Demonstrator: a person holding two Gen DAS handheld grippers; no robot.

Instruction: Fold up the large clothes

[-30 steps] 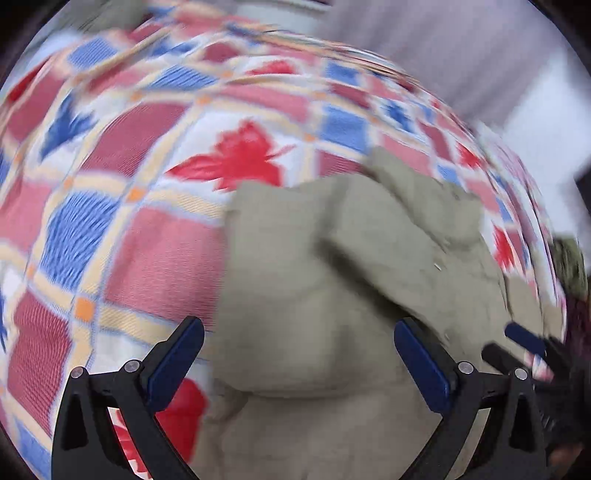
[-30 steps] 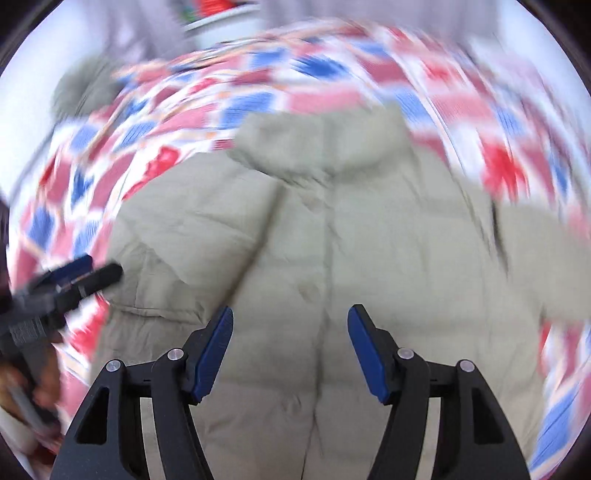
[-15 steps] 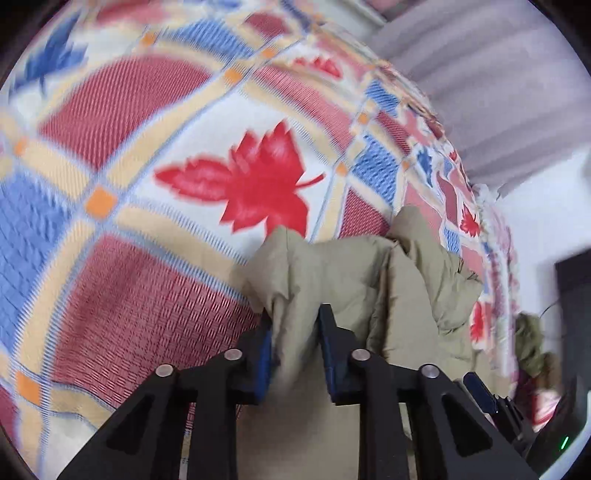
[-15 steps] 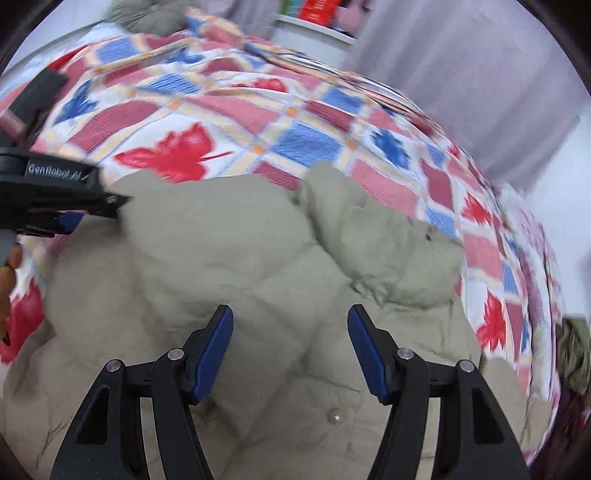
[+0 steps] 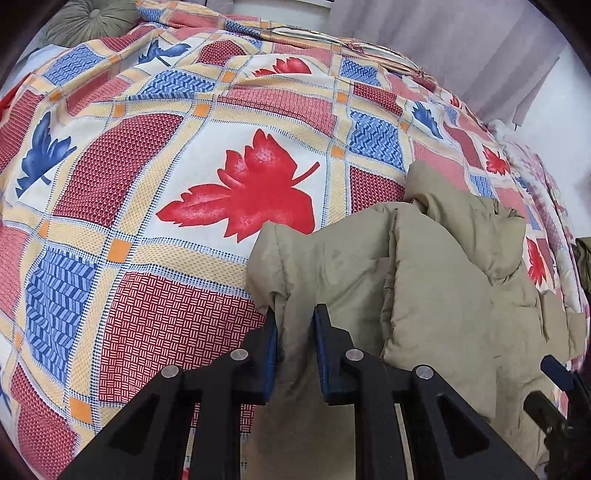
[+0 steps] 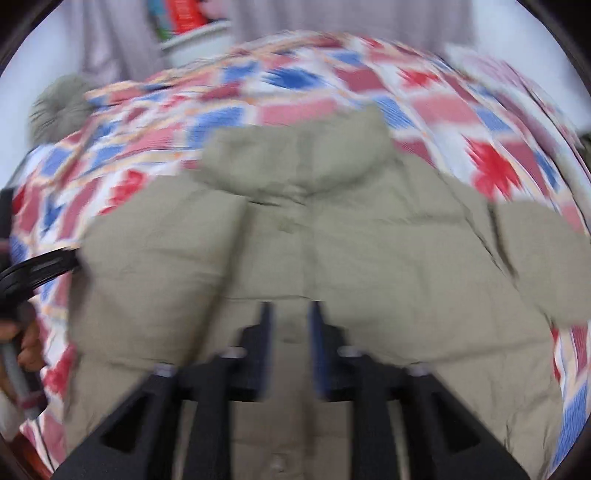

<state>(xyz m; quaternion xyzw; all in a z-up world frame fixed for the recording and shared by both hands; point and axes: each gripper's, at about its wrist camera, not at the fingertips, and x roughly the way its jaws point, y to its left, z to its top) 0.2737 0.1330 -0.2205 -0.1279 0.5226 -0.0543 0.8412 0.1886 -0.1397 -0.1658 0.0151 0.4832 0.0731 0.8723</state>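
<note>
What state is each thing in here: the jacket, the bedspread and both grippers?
jacket: lying on the bedspread, one edge bunched upward.
bedspread: spread out under the jacket.
left gripper: shut on a raised fold of the jacket.
right gripper: jaws opening, jacket fabric between them; grip too blurred to tell.

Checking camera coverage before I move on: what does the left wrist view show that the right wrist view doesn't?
Left wrist only: close up, the left claw shut on a raised edge fold of the khaki jacket. Right wrist only: the jacket's whole front, blurred; head-on, the right claw, jaws opening over it, whether on fabric unclear; a hand at the left edge. Both: jacket, patchwork bedspread, green cushion.
</note>
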